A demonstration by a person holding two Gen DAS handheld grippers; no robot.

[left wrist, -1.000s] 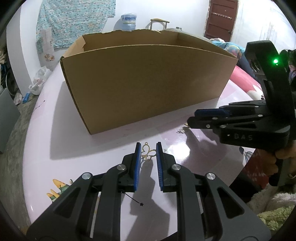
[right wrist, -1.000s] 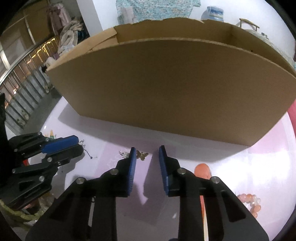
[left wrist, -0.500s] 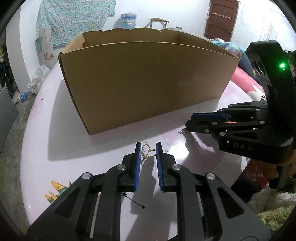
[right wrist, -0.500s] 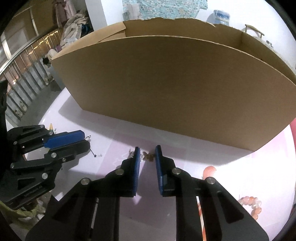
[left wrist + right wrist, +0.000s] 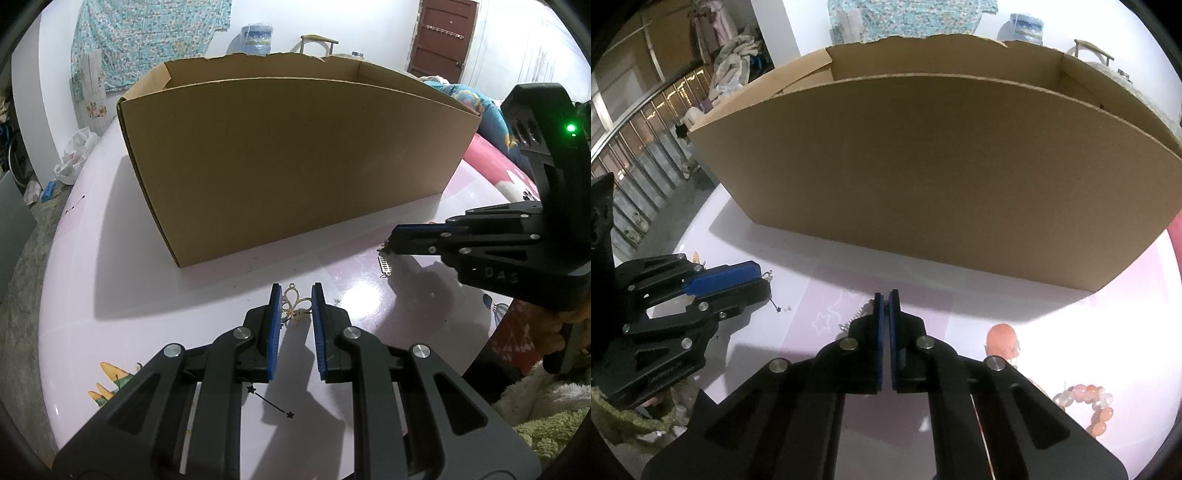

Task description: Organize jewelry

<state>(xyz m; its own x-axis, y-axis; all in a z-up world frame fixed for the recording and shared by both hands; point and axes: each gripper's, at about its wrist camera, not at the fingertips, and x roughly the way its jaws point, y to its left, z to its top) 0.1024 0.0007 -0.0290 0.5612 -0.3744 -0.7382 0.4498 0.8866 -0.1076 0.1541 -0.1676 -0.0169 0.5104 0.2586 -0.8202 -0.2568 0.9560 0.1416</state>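
Before plain cardboard box (image 5: 295, 162): left tool (image 5: 295, 306) grips filigree gold pendant (image 5: 293, 304); right tool (image 5: 885, 301) clamped on small earring (image 5: 385, 264).

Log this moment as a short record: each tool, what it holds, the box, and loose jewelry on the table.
left tool: pads either side of gold pendant; contact unclear
right tool: jaws just closed, shut on small charm; silver strip hangs below
box: open-topped, behind both tools, inside hidden
table: bead bracelet and peach stone lie to the right
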